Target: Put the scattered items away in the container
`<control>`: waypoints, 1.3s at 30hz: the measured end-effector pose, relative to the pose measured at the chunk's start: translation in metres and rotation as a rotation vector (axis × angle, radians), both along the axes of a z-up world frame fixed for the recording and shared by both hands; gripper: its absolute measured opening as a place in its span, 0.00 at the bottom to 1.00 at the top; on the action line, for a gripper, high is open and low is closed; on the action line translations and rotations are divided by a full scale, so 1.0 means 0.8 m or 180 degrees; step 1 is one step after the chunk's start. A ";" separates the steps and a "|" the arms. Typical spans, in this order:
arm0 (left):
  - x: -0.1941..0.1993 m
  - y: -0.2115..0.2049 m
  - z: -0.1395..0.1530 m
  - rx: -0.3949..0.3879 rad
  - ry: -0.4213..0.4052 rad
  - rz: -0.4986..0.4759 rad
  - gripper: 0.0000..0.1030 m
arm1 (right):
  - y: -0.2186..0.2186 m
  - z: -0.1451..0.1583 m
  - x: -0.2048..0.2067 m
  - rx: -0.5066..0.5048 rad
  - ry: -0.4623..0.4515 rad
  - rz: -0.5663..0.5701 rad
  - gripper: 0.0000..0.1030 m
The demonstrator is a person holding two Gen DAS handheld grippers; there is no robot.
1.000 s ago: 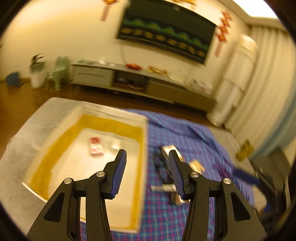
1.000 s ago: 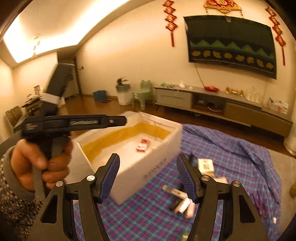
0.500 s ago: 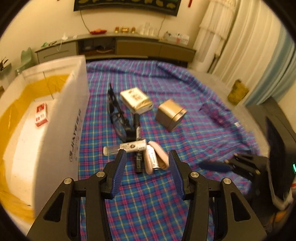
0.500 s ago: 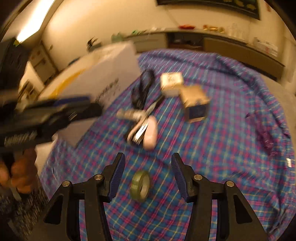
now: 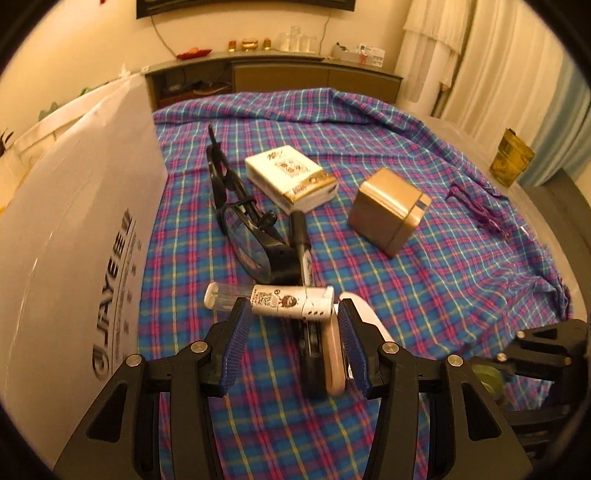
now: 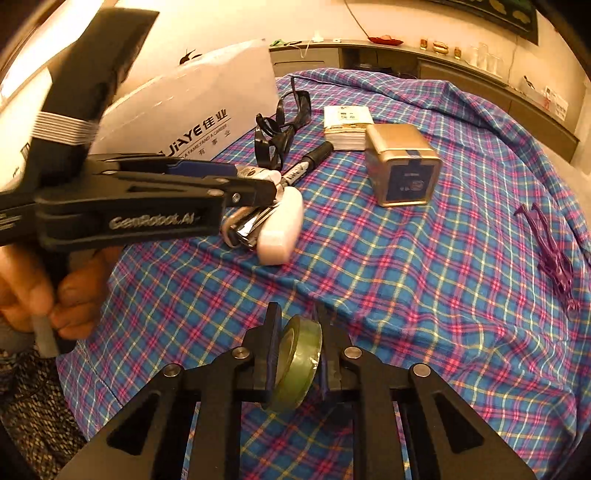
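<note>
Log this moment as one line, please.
phase: pickup | right tool: shut on tape roll | left tool: opening, astride white tube, not gripping | container: left of clutter

You can see a checked cloth (image 5: 424, 266) in blue and pink, spread flat with some wrinkles at its far edge. Use it as your mark. Past the far edge of the cloth stands a long low cabinet (image 5: 280, 72) against the wall. On top of the cabinet sit a red dish (image 5: 194, 53), some small gold things (image 5: 249, 44) and some clear glasses (image 5: 295, 37). A dark wall hanging (image 5: 243, 5) is on the wall above the cabinet. To the right of the cloth hang pale curtains (image 5: 480, 55). A small yellow bag (image 5: 511, 157) stands just off the cloth's right edge.
</note>
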State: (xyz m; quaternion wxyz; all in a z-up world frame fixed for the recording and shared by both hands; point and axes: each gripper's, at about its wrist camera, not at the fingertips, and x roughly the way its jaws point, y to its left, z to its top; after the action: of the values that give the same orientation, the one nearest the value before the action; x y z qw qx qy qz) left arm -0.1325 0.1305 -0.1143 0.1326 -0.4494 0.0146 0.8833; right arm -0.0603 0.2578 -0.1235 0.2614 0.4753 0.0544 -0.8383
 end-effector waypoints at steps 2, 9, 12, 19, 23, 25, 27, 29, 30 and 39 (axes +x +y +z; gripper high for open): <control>-0.006 0.000 -0.003 0.0036 0.0049 -0.0049 0.54 | 0.006 0.002 -0.003 -0.0073 -0.0021 -0.0015 0.13; -0.007 0.013 0.002 0.0206 0.0002 -0.0155 0.27 | 0.015 0.017 -0.001 -0.0219 0.0029 -0.0059 0.11; 0.001 0.015 0.009 0.0263 0.0021 -0.0154 0.28 | 0.018 0.020 0.001 -0.0232 0.0052 -0.0093 0.11; -0.029 -0.019 -0.004 0.0514 -0.0281 0.0490 0.50 | 0.007 0.022 -0.009 -0.0261 0.0140 -0.0126 0.14; -0.046 -0.030 -0.016 0.0590 -0.0396 0.0686 0.52 | -0.020 0.013 -0.029 -0.0201 0.0164 -0.0081 0.43; -0.046 -0.027 -0.019 0.0497 -0.0365 0.0656 0.42 | -0.037 0.004 -0.044 -0.0148 0.0158 -0.0030 0.46; -0.044 -0.030 -0.022 0.0389 -0.0337 0.0651 0.20 | -0.050 -0.006 -0.057 -0.0047 0.0178 0.0012 0.45; -0.042 -0.037 -0.021 0.0442 -0.0362 0.0639 0.19 | -0.055 -0.009 -0.065 0.0094 0.0272 -0.0019 0.35; -0.041 -0.040 -0.020 0.0458 -0.0363 0.0633 0.18 | -0.053 -0.008 -0.067 0.0099 0.0240 -0.0028 0.31; -0.019 -0.037 0.006 0.0539 -0.0263 0.0499 0.18 | -0.008 0.000 -0.058 0.0099 0.0125 -0.0113 0.19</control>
State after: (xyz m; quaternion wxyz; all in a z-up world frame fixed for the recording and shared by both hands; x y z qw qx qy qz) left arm -0.1478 0.1007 -0.1093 0.1011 -0.4723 -0.1008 0.8698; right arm -0.1066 0.2514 -0.1235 0.2378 0.4637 0.0641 -0.8511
